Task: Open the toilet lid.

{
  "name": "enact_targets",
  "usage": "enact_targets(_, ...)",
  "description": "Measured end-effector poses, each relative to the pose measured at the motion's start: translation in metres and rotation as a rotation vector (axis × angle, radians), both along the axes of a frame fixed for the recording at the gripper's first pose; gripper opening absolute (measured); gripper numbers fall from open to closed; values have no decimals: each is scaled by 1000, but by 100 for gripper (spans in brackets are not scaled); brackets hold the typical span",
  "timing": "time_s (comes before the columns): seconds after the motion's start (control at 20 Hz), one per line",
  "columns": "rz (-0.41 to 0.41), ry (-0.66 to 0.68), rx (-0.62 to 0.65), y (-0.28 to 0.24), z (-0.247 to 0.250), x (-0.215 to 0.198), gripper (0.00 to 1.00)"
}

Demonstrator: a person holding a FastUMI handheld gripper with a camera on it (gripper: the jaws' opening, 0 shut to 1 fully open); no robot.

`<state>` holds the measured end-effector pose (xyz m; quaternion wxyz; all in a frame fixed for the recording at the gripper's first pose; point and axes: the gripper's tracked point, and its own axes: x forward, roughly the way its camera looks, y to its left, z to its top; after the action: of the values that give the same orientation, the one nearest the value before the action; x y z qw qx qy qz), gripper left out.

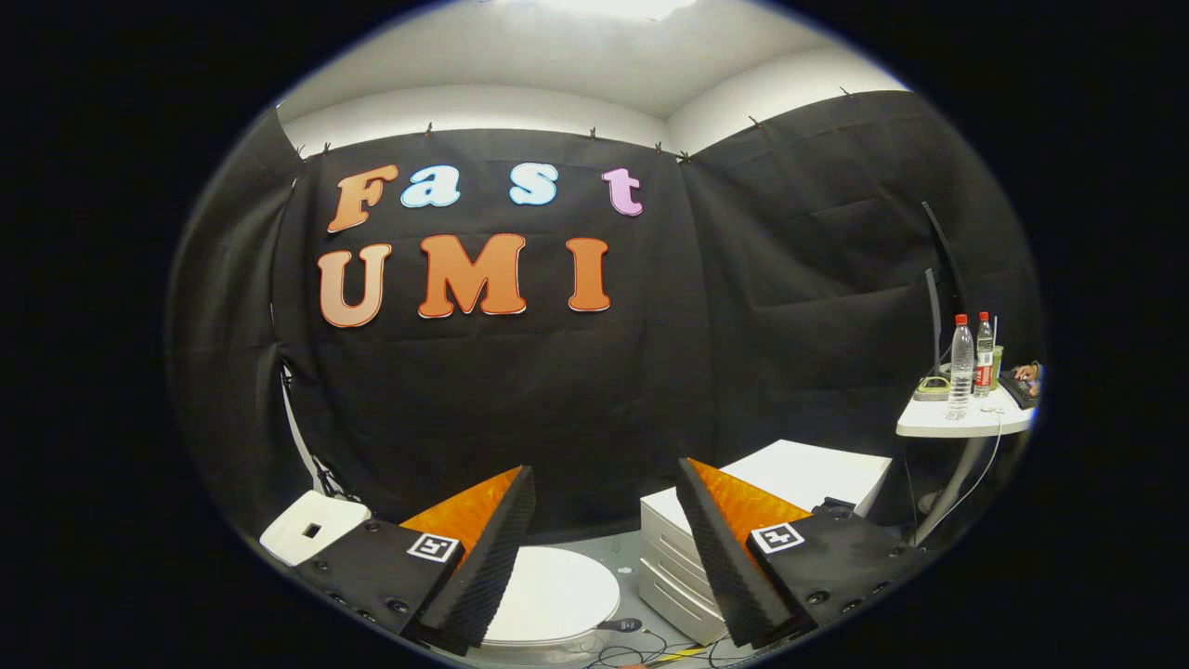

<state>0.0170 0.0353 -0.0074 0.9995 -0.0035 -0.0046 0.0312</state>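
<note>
The black cloth wall (520,390) of the booth rises behind everything, well beyond the toilet, with a pale ceiling strip above it. To the right of the toilet stands a white drawer cabinet (799,474), its stacked drawer fronts facing the toilet's side and its flat top partly hidden by the right finger. Farther right of the toilet, and higher, a small white side table (961,423) juts out on a slanted leg; on it stand two clear water bottles (961,367) with red caps, side by side, and a cable drops from its edge. A person's hand (1026,373) rests at the far edge of that table.

The toilet lid (557,593) is white, rounded and lies flat and closed on the bowl, low between the two fingers and just ahead of them, its left part covered by the left finger. A white square box (311,527) with a small dark hole sits left of the toilet. Dark cables (641,655) trail on the floor at the toilet's right.

The gripper (604,567) hovers above the lid with its fingers spread wide apart, grasping nothing and touching nothing.
</note>
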Motion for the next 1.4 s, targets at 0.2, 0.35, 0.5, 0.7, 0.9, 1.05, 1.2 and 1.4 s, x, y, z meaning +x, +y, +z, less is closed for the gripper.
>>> enact_targets(0.2,13,0,6,3,-11,5,98)
enact_targets(0.35,15,21,21,3,-41,13,98)
enact_targets(0.5,-4,17,17,-2,-77,25,98)
enact_targets(0.7,-39,105,71,-15,-152,49,98)
enact_targets(0.9,-103,236,135,-39,-238,70,98)
enact_targets(1.05,-155,334,169,-56,-295,68,99)
enact_targets(1.2,-192,439,243,-63,-341,60,99)
enact_targets(1.4,-240,517,375,-76,-389,54,99)
